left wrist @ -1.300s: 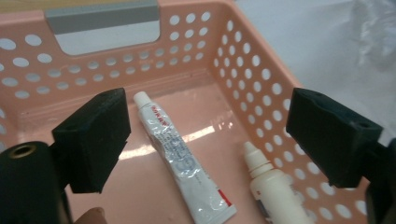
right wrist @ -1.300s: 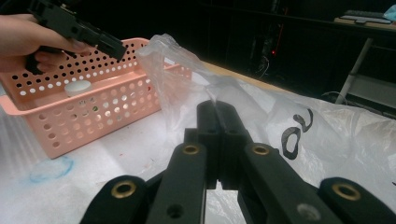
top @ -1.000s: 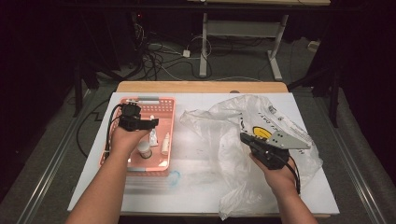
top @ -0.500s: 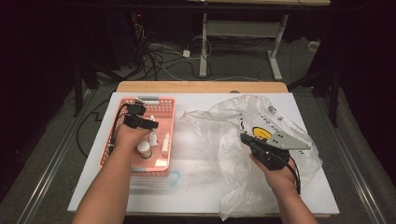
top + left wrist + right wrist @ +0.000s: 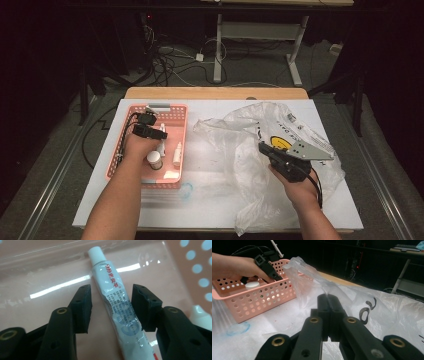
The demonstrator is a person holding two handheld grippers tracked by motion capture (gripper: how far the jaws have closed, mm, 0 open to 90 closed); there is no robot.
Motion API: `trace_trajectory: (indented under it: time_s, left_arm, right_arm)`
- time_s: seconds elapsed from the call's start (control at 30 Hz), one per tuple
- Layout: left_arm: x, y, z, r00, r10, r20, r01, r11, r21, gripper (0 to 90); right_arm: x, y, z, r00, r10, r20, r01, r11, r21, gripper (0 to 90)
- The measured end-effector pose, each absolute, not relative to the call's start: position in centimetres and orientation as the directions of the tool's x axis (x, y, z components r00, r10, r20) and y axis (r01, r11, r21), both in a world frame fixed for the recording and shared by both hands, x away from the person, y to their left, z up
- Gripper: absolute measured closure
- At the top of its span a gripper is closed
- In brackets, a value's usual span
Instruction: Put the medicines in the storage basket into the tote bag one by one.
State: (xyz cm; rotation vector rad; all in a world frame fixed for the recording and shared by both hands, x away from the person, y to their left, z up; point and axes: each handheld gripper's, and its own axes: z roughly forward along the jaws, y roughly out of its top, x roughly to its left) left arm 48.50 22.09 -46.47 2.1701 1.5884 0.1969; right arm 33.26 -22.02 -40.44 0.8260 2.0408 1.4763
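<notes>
In the pink basket beside a bottle, our left tool, closing but apart, straddles the tube; our right tool clamps the bag.

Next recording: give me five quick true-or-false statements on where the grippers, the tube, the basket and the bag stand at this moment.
1. The left hand-held gripper has a white tube between its jaws. True; the jaws have just been closing, and the left pad is not yet on it.
2. The tube lies on the bare table. False: it lies inside the pink basket.
3. The right hand-held gripper is shut on the clear plastic bag. True.
4. The basket is to the right of the bag in the high view. False: it is to the left.
5. The tube's cap is off. False: a white cap is on.
</notes>
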Motion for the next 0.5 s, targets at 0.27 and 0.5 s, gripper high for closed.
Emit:
trace_trajectory:
  time_s: [0.27, 0.5]
  left_arm:
    - [48.42, 22.08, -46.47, 0.347, 0.934, -0.084, 0.861, -0.281, 0.424, 62.5]
    - [48.33, 22.00, -46.48, 0.352, 0.934, -0.062, 0.856, -0.294, 0.425, 67.8]
  right_arm:
    - [33.26, -22.05, -40.50, -0.699, 0.714, -0.033, 0.194, 0.234, 0.953, 90.0]
    - [33.23, -22.06, -40.46, -0.699, 0.714, -0.034, 0.191, 0.232, 0.954, 90.0]
